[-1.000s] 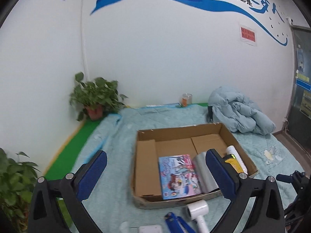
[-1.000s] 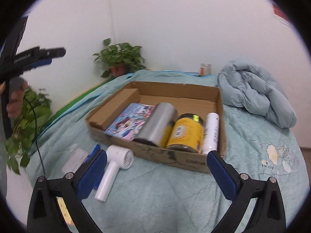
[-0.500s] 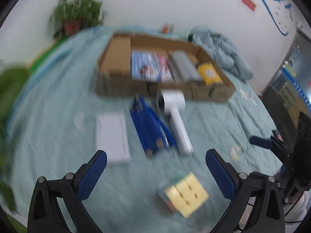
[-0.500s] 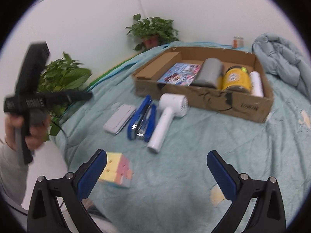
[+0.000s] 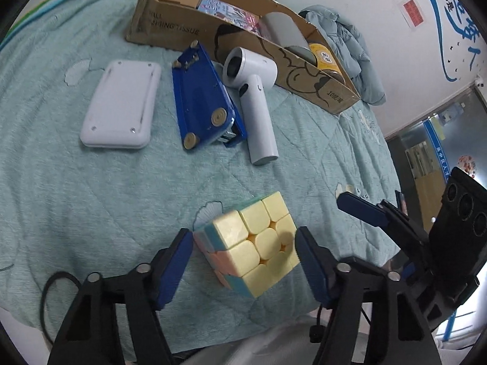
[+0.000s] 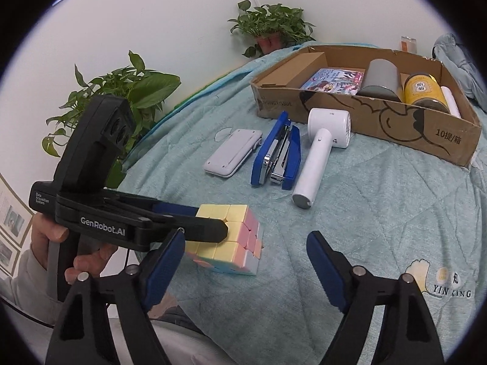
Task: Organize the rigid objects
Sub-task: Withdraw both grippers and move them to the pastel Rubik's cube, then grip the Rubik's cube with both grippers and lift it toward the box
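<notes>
The left gripper (image 5: 243,251) has swung down from the cardboard box (image 5: 304,70) – its blue pads now bracket the pastel puzzle cube (image 5: 252,251) on the teal quilt (image 5: 91,197), apparently touching but not visibly lifting; the right gripper (image 6: 245,266) hangs open, empty.

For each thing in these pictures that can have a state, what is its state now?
Left gripper: closed onto the puzzle cube, pads on both sides.
Right gripper: open, holds nothing.
Puzzle cube: between the left pads, layers twisted out of line.
Cardboard box: open on top, partly filled.
Blue stapler: swung open, on its side.
White handheld fan: lying on the quilt.
Yellow jar: lying in the box.
</notes>
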The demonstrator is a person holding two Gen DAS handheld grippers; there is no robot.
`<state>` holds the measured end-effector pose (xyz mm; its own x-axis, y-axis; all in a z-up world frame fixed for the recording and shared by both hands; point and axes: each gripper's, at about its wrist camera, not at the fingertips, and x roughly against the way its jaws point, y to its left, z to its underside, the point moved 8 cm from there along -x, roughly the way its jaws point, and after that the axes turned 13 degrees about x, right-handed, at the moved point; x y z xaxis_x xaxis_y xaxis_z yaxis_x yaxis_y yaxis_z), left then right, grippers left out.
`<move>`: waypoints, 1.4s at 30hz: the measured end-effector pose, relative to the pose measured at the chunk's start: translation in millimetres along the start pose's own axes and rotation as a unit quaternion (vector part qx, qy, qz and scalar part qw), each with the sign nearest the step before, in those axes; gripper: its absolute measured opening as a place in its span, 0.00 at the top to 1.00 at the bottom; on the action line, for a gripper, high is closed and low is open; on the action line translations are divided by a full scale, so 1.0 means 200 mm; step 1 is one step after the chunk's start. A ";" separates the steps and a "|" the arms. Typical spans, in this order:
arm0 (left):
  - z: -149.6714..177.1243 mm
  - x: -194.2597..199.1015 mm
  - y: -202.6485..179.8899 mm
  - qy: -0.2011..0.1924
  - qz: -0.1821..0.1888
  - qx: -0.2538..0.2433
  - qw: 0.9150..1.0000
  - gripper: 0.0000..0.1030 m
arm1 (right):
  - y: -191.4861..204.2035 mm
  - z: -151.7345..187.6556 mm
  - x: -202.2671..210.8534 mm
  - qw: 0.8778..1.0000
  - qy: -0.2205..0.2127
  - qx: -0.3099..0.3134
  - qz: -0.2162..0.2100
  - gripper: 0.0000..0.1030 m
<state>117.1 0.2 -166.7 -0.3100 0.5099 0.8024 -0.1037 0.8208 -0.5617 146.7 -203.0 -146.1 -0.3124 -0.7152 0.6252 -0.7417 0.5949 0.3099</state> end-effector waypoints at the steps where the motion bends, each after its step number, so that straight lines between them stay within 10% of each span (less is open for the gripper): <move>1: -0.03 -0.02 -0.01 0.005 0.005 0.003 1.000 0.41 | -0.01 0.00 0.00 1.000 0.001 -0.005 0.000 0.27; 9: -0.09 -0.03 -0.03 -0.003 0.023 0.019 1.000 0.52 | -0.03 0.05 -0.11 0.999 0.045 -0.008 -0.020 0.63; 34: -0.16 -0.20 -0.17 0.045 0.070 0.025 0.996 0.55 | -0.06 0.23 -0.17 0.995 0.097 -0.013 -0.006 0.62; 42: -0.22 -0.22 -0.10 0.078 0.054 0.044 0.995 0.39 | -0.10 0.23 -0.14 0.994 0.099 -0.029 -0.036 0.62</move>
<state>174.6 -28.3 -182.4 -0.1744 0.6332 0.7541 -0.1628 0.7367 -0.6563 142.9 -212.1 -201.7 -0.1323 -0.6743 0.7265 -0.7201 0.5690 0.3971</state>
